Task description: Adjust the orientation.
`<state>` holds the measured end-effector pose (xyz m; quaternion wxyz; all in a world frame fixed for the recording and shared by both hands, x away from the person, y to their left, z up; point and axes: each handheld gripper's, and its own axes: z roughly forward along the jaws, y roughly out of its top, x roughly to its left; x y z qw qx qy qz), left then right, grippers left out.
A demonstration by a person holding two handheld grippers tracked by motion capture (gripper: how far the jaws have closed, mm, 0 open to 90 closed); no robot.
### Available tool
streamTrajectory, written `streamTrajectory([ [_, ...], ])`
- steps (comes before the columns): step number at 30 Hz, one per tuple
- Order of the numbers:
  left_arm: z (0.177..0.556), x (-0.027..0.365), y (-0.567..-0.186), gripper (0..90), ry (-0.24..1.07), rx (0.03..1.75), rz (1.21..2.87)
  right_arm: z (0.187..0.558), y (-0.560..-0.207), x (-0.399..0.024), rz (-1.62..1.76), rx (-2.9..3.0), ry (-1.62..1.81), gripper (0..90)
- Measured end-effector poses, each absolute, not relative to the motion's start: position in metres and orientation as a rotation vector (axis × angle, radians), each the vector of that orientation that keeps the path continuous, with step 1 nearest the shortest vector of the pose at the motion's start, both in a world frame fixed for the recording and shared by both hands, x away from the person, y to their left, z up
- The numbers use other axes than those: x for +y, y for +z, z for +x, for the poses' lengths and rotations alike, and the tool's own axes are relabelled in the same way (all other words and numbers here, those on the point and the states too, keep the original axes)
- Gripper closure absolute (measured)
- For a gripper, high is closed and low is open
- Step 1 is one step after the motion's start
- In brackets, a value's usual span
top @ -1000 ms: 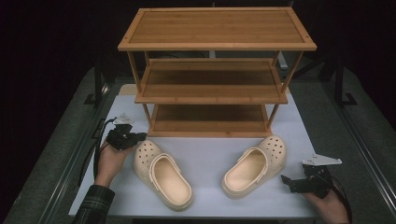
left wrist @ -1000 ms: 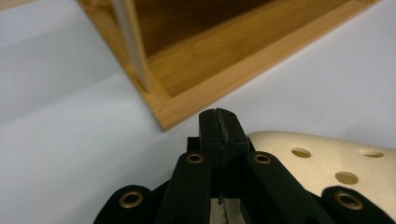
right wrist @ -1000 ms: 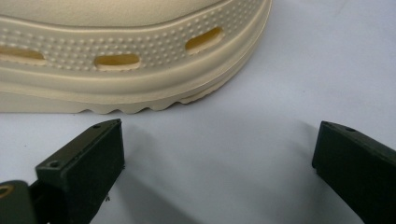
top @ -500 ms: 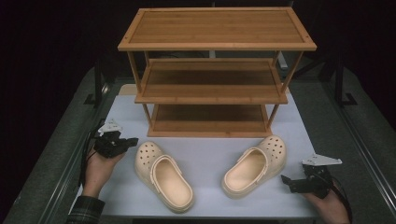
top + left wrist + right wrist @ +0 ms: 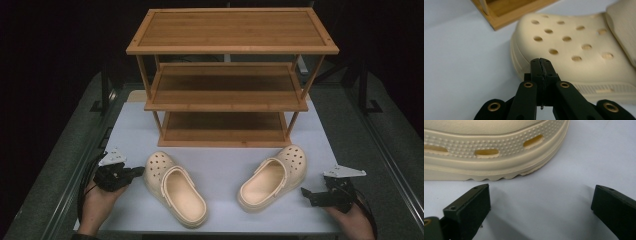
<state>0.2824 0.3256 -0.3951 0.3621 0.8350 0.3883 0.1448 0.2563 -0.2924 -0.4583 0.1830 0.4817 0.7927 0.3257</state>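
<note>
Lower left of the high view: the left gripper point(image 5: 135, 172), jaws together and empty, has slid down-frame to the left clog point(image 5: 175, 187), apparently its toe. Lower right, the right gripper point(image 5: 306, 192) waits with jaws apart beside the right clog point(image 5: 272, 177). Behind stands the shoe rack point(image 5: 227, 102), presumably their destination.

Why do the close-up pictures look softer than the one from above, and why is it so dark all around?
High view: the light falls on the white table and the wooden rack; the surroundings stay black. Left gripper view: the left tongs look fairly crisp, while the left clog blurs toward the picture's right edge. Right gripper view: the right clog is sharp, and the right tongs cast soft shadows.
</note>
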Motion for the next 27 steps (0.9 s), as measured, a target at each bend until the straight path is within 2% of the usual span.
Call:
streamTrajectory([
  [10,0.267,0.325,-0.411,90.0,0.309,1.004,2.226,0.256,-0.458,-0.292,1.359,2.236,0.917,1.9],
  [27,0.277,0.314,-0.415,90.0,0.314,0.966,2.262,0.256,-0.458,-0.292,1.358,2.237,0.915,1.9],
])
